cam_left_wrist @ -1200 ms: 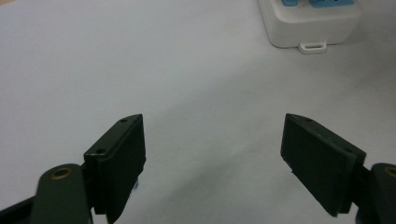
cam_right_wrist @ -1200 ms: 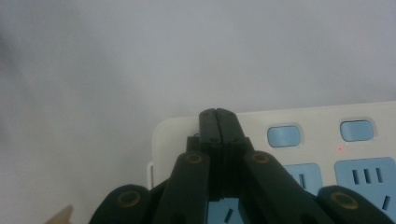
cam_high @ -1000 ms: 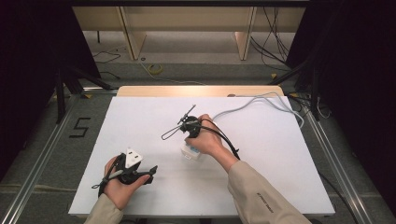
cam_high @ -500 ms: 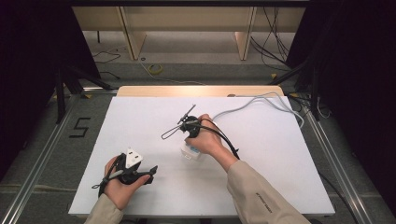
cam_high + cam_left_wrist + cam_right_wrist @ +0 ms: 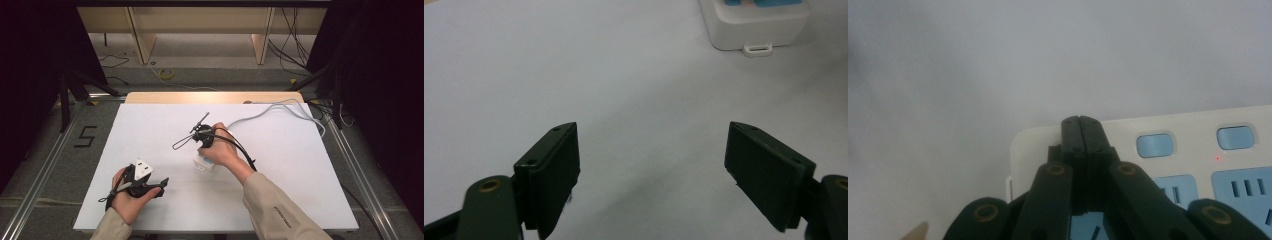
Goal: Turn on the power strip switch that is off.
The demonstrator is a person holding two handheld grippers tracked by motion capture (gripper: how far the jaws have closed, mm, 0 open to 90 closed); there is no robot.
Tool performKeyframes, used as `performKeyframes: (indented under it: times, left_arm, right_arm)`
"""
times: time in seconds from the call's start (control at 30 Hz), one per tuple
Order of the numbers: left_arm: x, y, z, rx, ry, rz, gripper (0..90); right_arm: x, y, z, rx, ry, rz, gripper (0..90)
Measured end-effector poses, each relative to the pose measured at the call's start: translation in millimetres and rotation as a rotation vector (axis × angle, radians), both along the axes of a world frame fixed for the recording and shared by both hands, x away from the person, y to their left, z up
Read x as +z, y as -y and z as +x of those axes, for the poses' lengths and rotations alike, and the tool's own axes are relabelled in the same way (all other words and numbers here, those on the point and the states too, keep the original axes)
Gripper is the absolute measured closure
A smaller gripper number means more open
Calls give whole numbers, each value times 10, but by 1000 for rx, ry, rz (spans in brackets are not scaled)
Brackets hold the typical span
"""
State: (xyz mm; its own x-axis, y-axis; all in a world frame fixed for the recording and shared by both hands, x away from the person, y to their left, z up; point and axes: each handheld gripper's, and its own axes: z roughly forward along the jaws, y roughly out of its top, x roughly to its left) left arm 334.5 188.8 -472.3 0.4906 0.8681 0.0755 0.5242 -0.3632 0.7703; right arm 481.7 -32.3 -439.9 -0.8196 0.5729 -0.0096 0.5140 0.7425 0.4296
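Two grippers: right gripper [image 5: 1081,122], jaws together, over the white power strip [image 5: 1168,160] at frame centre; left gripper [image 5: 651,172], jaws apart, above bare counter [image 5: 574,65].

The power strip [image 5: 205,162] is largely hidden under the right hand [image 5: 222,149] in the high view and cut off by the edge in both gripper views.

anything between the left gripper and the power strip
No. In the left gripper view only bare white table lies between the open left gripper and the power strip.
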Motion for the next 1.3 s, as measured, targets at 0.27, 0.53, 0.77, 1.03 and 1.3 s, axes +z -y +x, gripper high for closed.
performKeyframes:
  times: [0.27,0.53,0.77,1.03,1.3]
  left_arm:
    - [0,1,0,0,0,0,219]
    - [-1,2,1,0,0,1,219]
    - [1,10,5,-3,-2,6,219]
    - [-2,9,7,-4,-2,5,219]
    - [-5,12,7,-5,-5,5,219]
  right_arm:
    - [-5,5,-13,-8,9,7,900]
    - [-7,11,-22,-13,11,12,900]
    - [-10,19,-27,-16,14,18,900]
    - [1,33,-38,-20,19,33,900]
    - [44,81,-46,-22,21,53,900]
